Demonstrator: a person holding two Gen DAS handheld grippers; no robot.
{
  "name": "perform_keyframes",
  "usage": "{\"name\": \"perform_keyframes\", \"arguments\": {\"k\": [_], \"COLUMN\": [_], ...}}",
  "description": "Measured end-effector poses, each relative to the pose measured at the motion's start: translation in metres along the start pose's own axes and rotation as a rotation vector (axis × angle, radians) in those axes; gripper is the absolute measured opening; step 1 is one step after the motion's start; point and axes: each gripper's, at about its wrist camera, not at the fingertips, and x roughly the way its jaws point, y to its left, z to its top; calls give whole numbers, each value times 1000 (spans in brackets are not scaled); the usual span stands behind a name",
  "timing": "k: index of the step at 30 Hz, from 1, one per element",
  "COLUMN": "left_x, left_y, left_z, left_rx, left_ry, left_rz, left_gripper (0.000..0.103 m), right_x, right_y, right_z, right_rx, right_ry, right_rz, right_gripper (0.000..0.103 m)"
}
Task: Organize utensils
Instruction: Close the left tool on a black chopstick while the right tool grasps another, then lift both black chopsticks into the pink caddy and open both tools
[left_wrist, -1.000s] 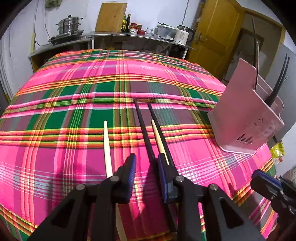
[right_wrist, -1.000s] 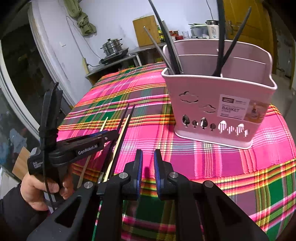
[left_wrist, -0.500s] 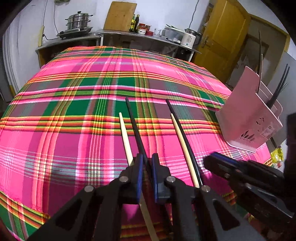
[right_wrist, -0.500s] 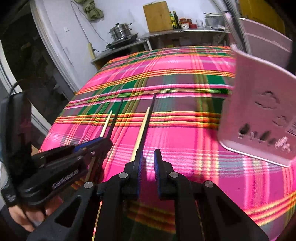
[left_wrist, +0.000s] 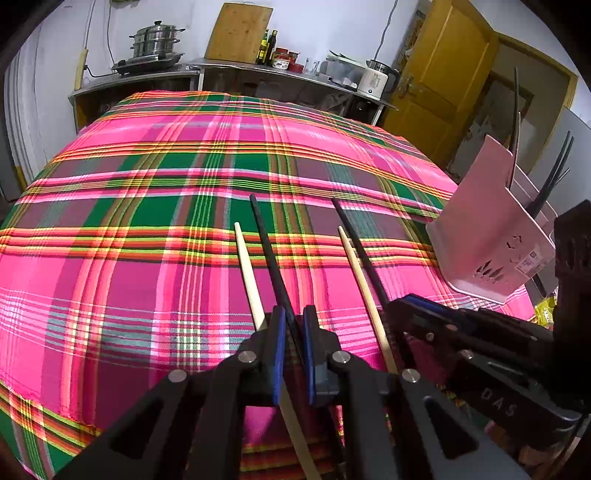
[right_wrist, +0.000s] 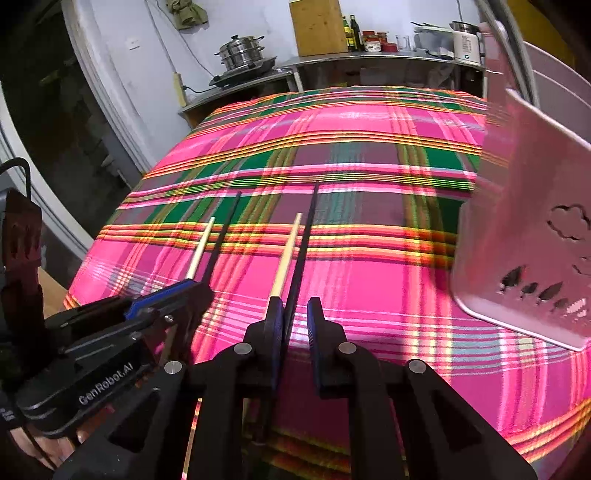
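Two black and two pale wooden chopsticks lie on the plaid tablecloth (left_wrist: 147, 258). My left gripper (left_wrist: 293, 321) is shut on the left black chopstick (left_wrist: 266, 240), with a wooden chopstick (left_wrist: 247, 266) just to its left. My right gripper (right_wrist: 295, 314) is narrowly open around the right black chopstick (right_wrist: 304, 240), with the second wooden chopstick (right_wrist: 286, 251) by its left finger. The right gripper shows in the left wrist view (left_wrist: 413, 306); the left gripper shows in the right wrist view (right_wrist: 184, 291). A pink utensil basket (left_wrist: 487, 236) holding dark utensils stands at the right.
The basket is close on the right in the right wrist view (right_wrist: 524, 229). A counter with a steamer pot (left_wrist: 155, 40), cutting board (left_wrist: 238, 31) and kettle (left_wrist: 378, 79) runs behind the table. A yellow door (left_wrist: 443, 81) is at the back right.
My left gripper shifted left from the right pair and shut on the left black chopstick. My right gripper swung left from the basket and came down over the right black chopstick.
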Motion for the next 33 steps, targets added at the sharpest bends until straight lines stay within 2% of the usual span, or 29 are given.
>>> {"name": "perform_keyframes", "arguments": {"k": [8,15,20,24,28,33], "left_x": [4,15,23,26,25,-1], "left_y": [1,1,-4,-10,-15,-25], "left_z": [6,23,30,34,37,41], "left_rx": [-10,-21,-1,21,21,46], "left_ry": [19,52,67,73,82,28], "left_rz": [-11,-13,5,25,-5,-29], "left_gripper": [11,11,11,11,7,6], "right_x": [-5,11,20,21,12,-16], "right_y": [-9,-6,-4,-7,-5,-3], "right_z": [3,17,28,30,30,32], "right_rx": [13,-1,-16,-12,-5,-4], "right_ry": [8,18,25,32,16,-44], "right_rz": [-38,-48,-58,-60,-38,-13], "right_gripper": [12,12,12,8,7,6]}}
